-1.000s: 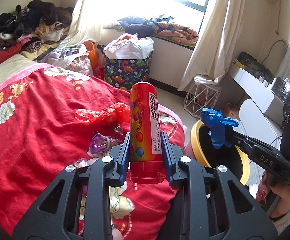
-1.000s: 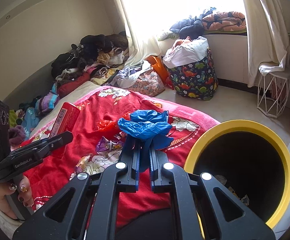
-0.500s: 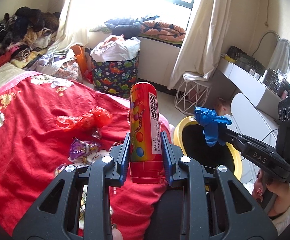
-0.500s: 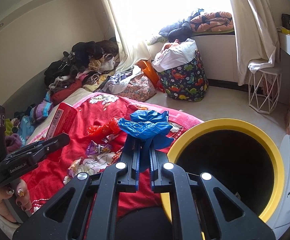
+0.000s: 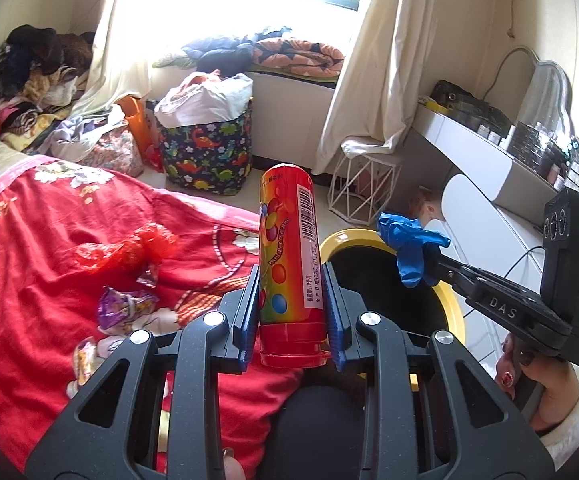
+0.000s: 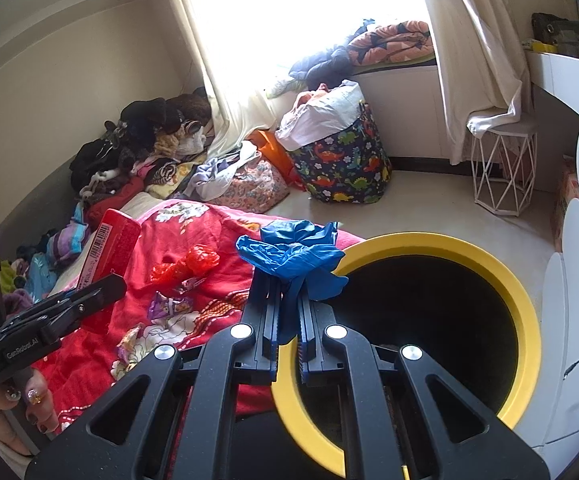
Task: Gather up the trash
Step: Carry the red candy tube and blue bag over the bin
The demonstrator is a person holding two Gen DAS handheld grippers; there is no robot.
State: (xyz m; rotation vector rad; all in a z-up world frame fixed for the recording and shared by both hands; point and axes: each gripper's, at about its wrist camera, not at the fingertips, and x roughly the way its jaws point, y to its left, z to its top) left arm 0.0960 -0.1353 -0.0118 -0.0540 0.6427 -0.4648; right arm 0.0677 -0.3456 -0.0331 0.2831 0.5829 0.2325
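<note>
Trash is carried in both grippers: a red cylindrical candy tube is clamped upright in the left gripper, over the near edge of the red floral bedspread; a crumpled blue plastic glove is pinched by the nearly closed right gripper, at the left rim of the round yellow-rimmed bin. If released now, the light glove could be caught on the rim or fall outside; the tube, held low, could tip or slip; red crinkled plastic and purple wrappers remain on the bed.
</note>
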